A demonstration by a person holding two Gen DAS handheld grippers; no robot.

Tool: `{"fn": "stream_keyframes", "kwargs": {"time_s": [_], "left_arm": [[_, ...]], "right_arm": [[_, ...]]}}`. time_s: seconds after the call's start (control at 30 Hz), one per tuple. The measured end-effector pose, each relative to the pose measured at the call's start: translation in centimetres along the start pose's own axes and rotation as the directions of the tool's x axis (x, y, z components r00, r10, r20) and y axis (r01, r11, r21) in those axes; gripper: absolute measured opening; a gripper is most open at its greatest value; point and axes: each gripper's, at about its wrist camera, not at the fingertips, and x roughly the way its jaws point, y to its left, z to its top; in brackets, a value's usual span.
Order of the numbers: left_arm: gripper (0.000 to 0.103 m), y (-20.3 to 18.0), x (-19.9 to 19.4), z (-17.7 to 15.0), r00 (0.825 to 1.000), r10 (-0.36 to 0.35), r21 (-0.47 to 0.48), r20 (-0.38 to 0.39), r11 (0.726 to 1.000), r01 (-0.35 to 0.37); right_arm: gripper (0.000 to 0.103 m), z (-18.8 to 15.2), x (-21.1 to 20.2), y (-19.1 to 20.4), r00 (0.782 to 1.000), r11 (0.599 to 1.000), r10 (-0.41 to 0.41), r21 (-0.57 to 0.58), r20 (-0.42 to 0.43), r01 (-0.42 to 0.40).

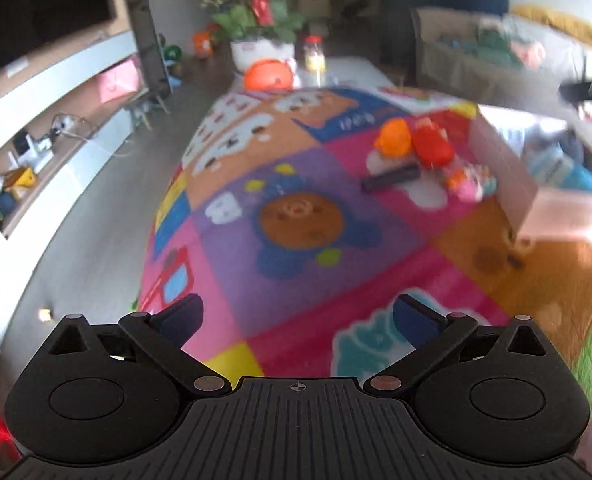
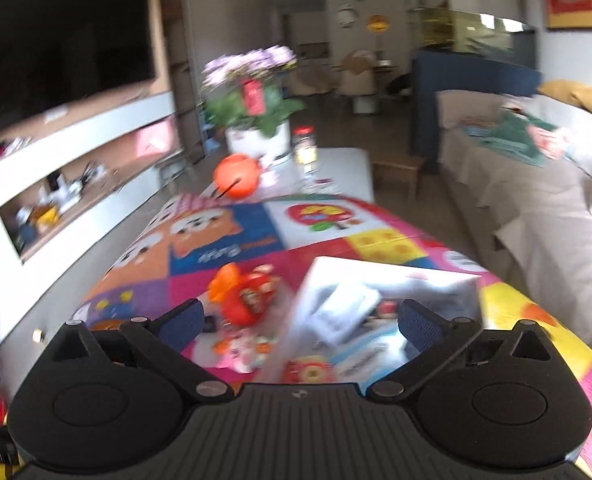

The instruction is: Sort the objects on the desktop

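Both views are blurred, so fine detail is uncertain. The left gripper (image 1: 298,320) hovers above the near end of a patchwork cartoon play mat (image 1: 296,216) that covers the table, tilted forward and down toward it; its blue-padded fingers (image 1: 181,318) stand wide apart with nothing between them and touch nothing. The right gripper (image 2: 300,326) hangs higher over the same mat, pointed down the length of the room, its jaws likewise spread wide and empty. The things to sort lie in a loose cluster on the mat's right half: an orange toy (image 1: 394,138) touching a red one (image 1: 432,144), a dark bar-shaped object (image 1: 390,178) just in front of them, and a small pink and orange toy (image 1: 470,180) beside it. Just to the right of that cluster stands an open white box (image 2: 388,272); in the right wrist view it holds a white packet (image 2: 346,306) and some coloured items too blurred to name. At the far end of the table stand an orange ball-like toy (image 2: 236,176), a potted plant with pale purple flowers (image 2: 249,92) and a glass jar (image 2: 304,148), all well apart from the grippers.
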Motion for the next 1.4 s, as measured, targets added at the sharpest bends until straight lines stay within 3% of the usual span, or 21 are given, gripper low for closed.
{"fn": "stream_keyframes", "kwargs": {"time_s": [0.07,0.13,0.2,0.23,0.37,0.5,0.63,0.67,0.7,0.73,0.8,0.93,1.07,1.17,1.23,1.33,1.4], "left_arm": [[0.103,0.4,0.9,-0.4,0.997,-0.068,-0.085,0.03,0.994,0.07],[0.103,-0.3,2.6,-0.7,0.991,-0.125,-0.144,0.038,0.981,0.129],[0.103,-1.3,3.9,-1.0,0.985,-0.161,-0.167,0.06,0.971,0.169],[0.103,-1.8,4.5,-1.2,0.982,-0.175,-0.174,0.068,0.967,0.184],[0.103,-4.0,6.0,-2.3,0.976,-0.194,-0.149,0.097,0.967,0.207],[0.103,-5.7,6.8,-3.6,0.984,-0.153,-0.084,0.094,0.983,0.161],[0.103,-5.2,6.9,-4.0,0.983,-0.157,-0.097,0.097,0.981,0.166],[0.103,-5.2,7.1,-4.0,0.983,-0.158,-0.1,0.092,0.981,0.167],[0.103,-5.1,7.2,-3.9,0.983,-0.159,-0.104,0.088,0.98,0.168],[0.103,-5.0,7.3,-3.9,0.983,-0.16,-0.107,0.087,0.98,0.169],[0.103,-5.0,7.2,-4.0,0.983,-0.162,-0.107,0.091,0.979,0.171],[0.103,-4.7,7.3,-4.0,0.981,-0.172,-0.114,0.092,0.977,0.182],[0.103,-4.9,7.4,-3.9,0.982,-0.167,-0.11,0.085,0.978,0.176],[0.103,-5.5,7.6,-3.8,0.987,-0.145,-0.078,0.068,0.986,0.15],[0.103,-5.9,7.7,-3.5,0.988,-0.142,-0.053,0.059,0.988,0.145],[0.103,-6.2,8.0,-2.5,0.986,-0.156,-0.03,0.063,0.987,0.158],[0.103,-6.6,8.5,-0.9,0.986,-0.147,-0.031,0.072,0.988,0.15]], "right_arm": [[0.101,0.2,1.0,1.3,1.0,0.999,0.024,-0.033,-0.015,-0.024],[0.087,0.1,1.6,2.5,0.999,0.995,0.034,-0.092,-0.031,-0.037],[0.063,0.3,2.7,3.8,0.996,0.982,0.051,-0.178,-0.079,-0.064],[0.06,0.2,3.0,4.4,0.992,0.976,0.062,-0.2,-0.11,-0.083],[0.059,-0.3,5.6,7.1,0.979,0.95,0.048,-0.294,-0.198,-0.106],[0.071,-0.8,10.5,9.3,0.959,0.935,-0.031,-0.347,-0.282,-0.072],[0.071,-1.5,14.8,10.5,0.933,0.916,-0.12,-0.399,-0.339,-0.027],[0.07,-1.8,15.5,10.7,0.926,0.911,-0.137,-0.411,-0.353,-0.022],[0.06,-2.2,16.0,10.8,0.917,0.904,-0.15,-0.427,-0.369,-0.024],[0.057,-2.6,16.4,11.0,0.913,0.897,-0.157,-0.442,-0.377,-0.028],[0.051,-3.3,15.9,11.4,0.923,0.872,-0.174,-0.489,-0.343,-0.017],[0.049,-4.6,12.1,11.3,0.926,0.887,-0.062,-0.446,-0.372,-0.12],[0.049,-7.3,6.0,10.4,0.928,0.855,0.009,-0.478,-0.373,-0.201],[0.047,-9.1,2.7,8.4,0.91,0.857,0.045,-0.453,-0.413,-0.248],[0.047,-10.4,1.1,6.7,0.913,0.868,0.026,-0.444,-0.408,-0.223],[0.049,-11.6,-0.8,3.9,0.937,0.898,-0.021,-0.419,-0.35,-0.137],[0.07,-11.9,-2.3,1.8,0.952,0.936,0.001,-0.336,-0.307,-0.109]]}}
